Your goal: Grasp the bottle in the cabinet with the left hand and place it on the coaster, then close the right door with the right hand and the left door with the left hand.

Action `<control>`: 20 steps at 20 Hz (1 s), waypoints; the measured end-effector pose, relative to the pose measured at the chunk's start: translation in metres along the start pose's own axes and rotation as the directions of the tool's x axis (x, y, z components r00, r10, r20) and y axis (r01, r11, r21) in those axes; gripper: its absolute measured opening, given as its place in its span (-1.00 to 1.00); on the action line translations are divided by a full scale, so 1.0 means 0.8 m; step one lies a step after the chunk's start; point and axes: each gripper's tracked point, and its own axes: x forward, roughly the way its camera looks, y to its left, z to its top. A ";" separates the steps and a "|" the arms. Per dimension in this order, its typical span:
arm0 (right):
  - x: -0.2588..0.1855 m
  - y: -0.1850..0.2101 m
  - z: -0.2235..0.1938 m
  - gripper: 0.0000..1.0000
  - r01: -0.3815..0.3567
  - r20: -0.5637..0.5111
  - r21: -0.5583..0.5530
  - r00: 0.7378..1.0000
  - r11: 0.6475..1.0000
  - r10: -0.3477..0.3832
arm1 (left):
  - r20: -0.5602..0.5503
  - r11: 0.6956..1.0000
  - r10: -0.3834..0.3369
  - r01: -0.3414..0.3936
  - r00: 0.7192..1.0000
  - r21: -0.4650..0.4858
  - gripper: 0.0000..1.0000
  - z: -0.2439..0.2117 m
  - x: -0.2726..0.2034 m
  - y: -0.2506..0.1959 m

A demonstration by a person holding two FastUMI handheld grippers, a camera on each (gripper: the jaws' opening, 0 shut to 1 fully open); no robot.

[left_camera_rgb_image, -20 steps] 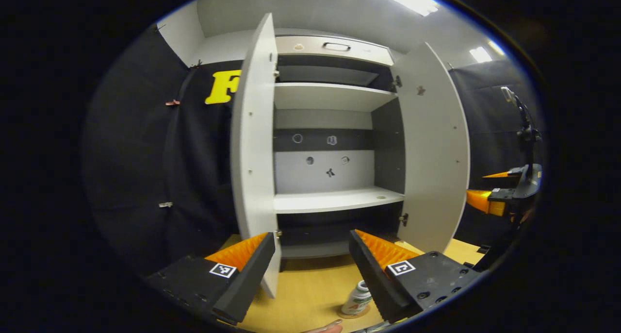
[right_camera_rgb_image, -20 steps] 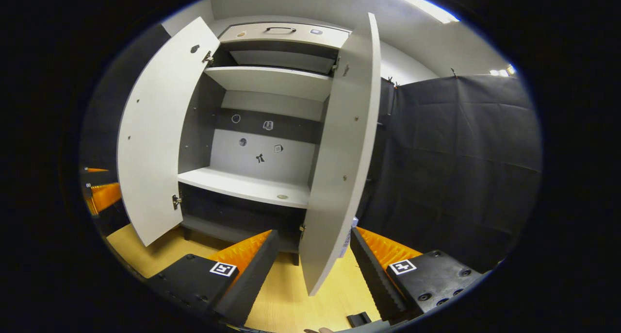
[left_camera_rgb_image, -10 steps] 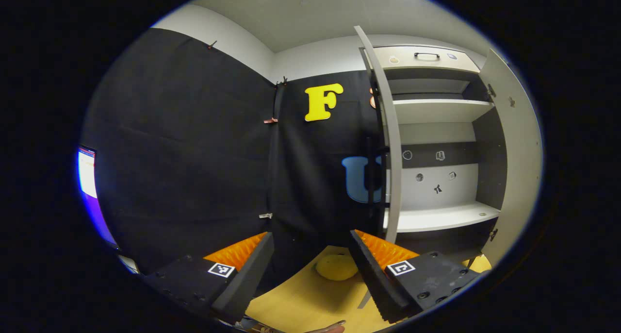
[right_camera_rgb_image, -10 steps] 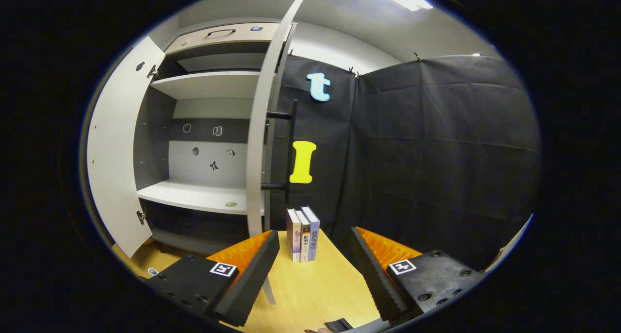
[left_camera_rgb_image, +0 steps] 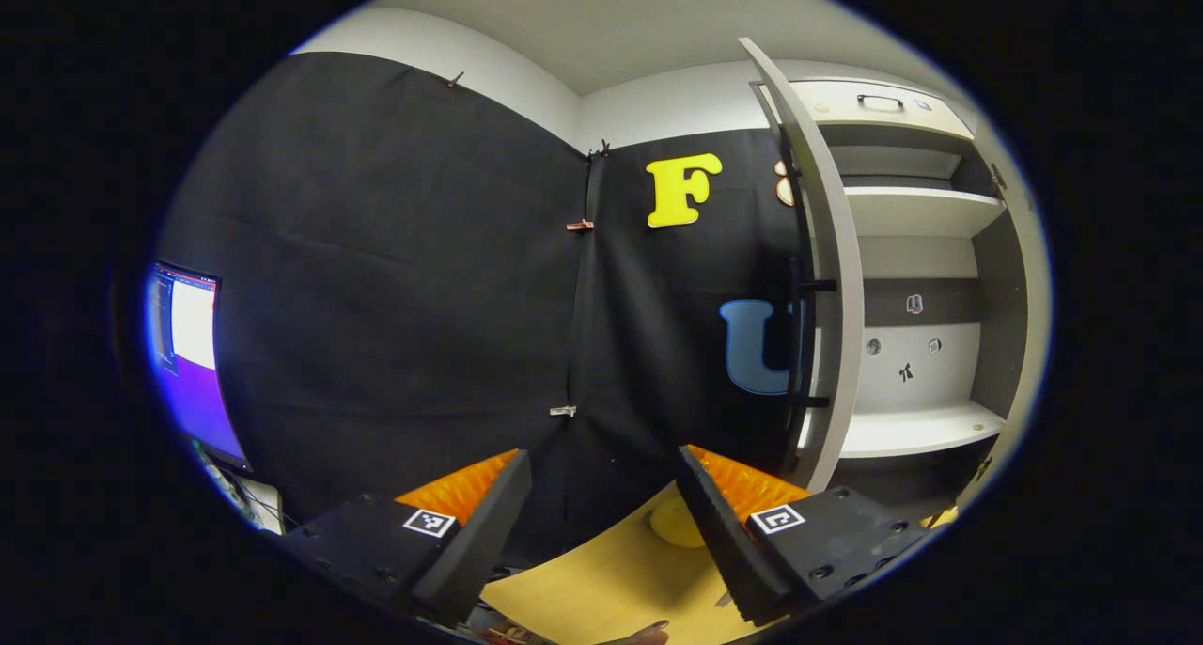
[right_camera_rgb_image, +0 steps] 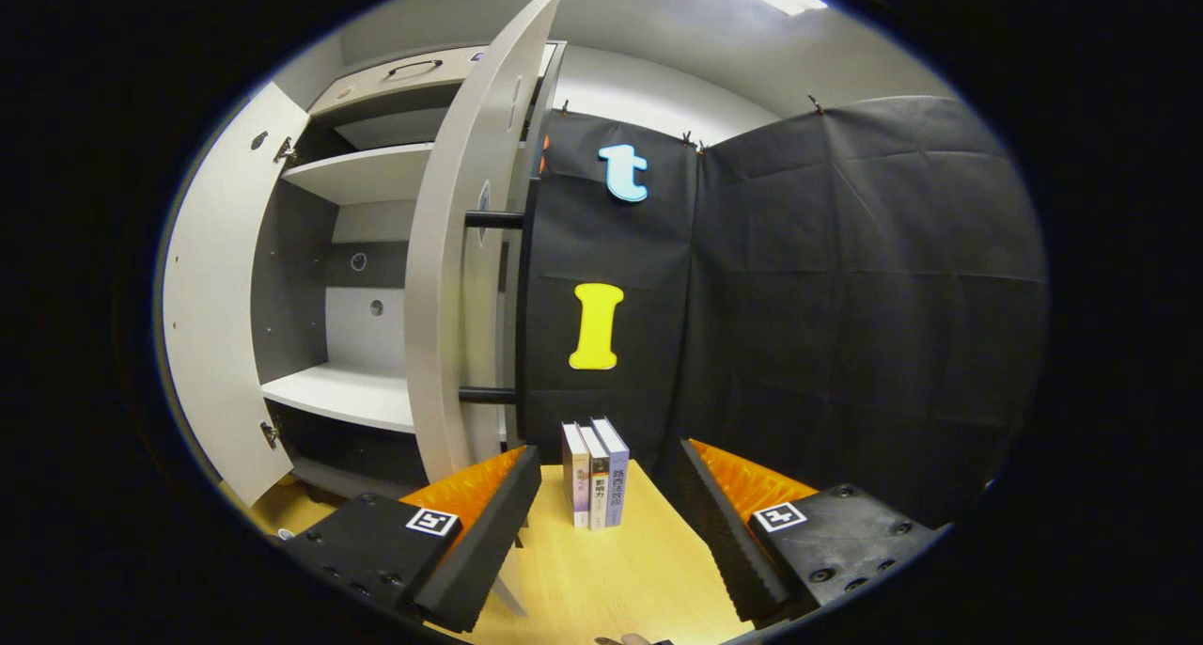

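Risking a missed push: right gripper (right_camera_rgb_image: 601,518) gaping empty outside right door (right_camera_rgb_image: 451,278), left gripper (left_camera_rgb_image: 601,518) likewise beside left door (left_camera_rgb_image: 827,278); sliding off edges. Bottle unseen, cabinet shelf (right_camera_rgb_image: 338,396) bare.

Left gripper (left_camera_rgb_image: 601,523) rides level, its two fingers (left_camera_rgb_image: 475,532) spread wide apart with nothing between them, pointing forward and gripping nothing. Right gripper (right_camera_rgb_image: 606,523) sits the same way: fingers (right_camera_rgb_image: 484,532) parted wide, nothing in the gap, touching nothing. At the bottom edge of each gripper view, a fingertip (left_camera_rgb_image: 644,634) of the person's holding hand just peeks in.
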 end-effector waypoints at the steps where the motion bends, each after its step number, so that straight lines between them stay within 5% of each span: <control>1: 0.000 -0.002 0.002 0.94 -0.002 0.010 -0.015 1.000 1.000 0.002 | -0.004 1.000 0.011 -0.011 1.000 -0.001 0.96 -0.001 0.002 0.001; 20: 0.004 0.134 -0.003 0.90 -0.223 0.003 0.110 0.975 0.969 0.224 | -0.054 0.998 -0.031 0.034 0.998 0.045 0.96 -0.014 0.036 -0.017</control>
